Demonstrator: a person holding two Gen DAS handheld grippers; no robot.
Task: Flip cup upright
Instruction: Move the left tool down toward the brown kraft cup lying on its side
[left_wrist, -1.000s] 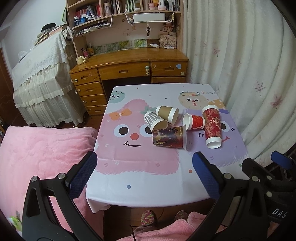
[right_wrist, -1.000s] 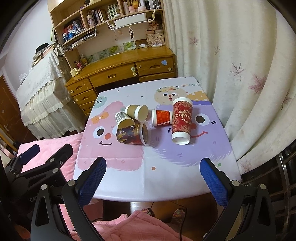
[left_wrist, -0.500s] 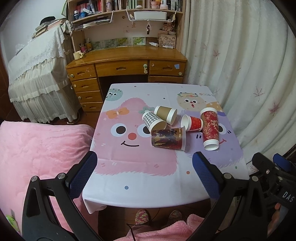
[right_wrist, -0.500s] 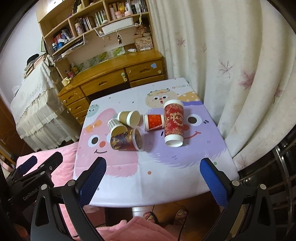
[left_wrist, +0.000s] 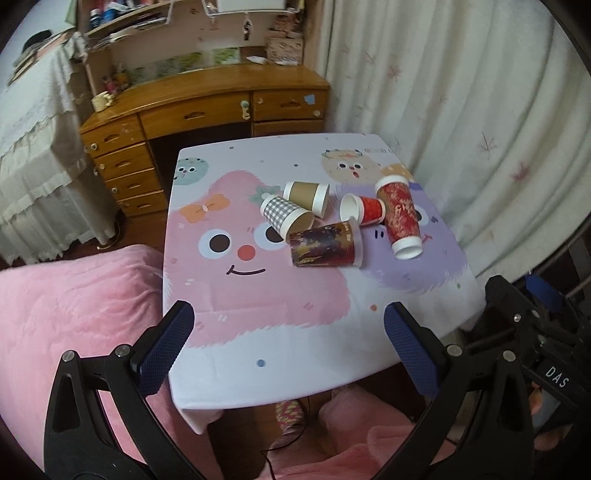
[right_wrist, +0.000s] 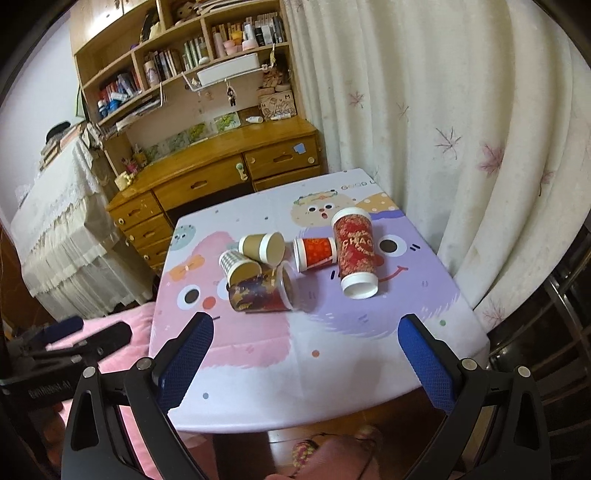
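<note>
Several paper cups lie on their sides in a cluster on the cartoon tablecloth (left_wrist: 258, 295): a tall red cup (left_wrist: 400, 218) (right_wrist: 356, 254), a small red cup (left_wrist: 364, 209) (right_wrist: 316, 253), a dark patterned cup (left_wrist: 325, 245) (right_wrist: 260, 293), a checked cup (left_wrist: 286, 217) (right_wrist: 238, 266) and a brown cup (left_wrist: 306, 195) (right_wrist: 262, 247). My left gripper (left_wrist: 288, 345) is open and empty above the table's near edge. My right gripper (right_wrist: 304, 360) is open and empty, also short of the cups.
A wooden desk (left_wrist: 207, 107) with shelves stands behind the table. A white curtain (right_wrist: 443, 129) hangs along the right. A pink blanket (left_wrist: 74, 314) lies at the left. The right gripper's body (left_wrist: 535, 350) shows at the lower right of the left wrist view.
Both grippers have moved forward and closer to the table, so the cups look larger. The cups have not moved. Both grippers stay open.
</note>
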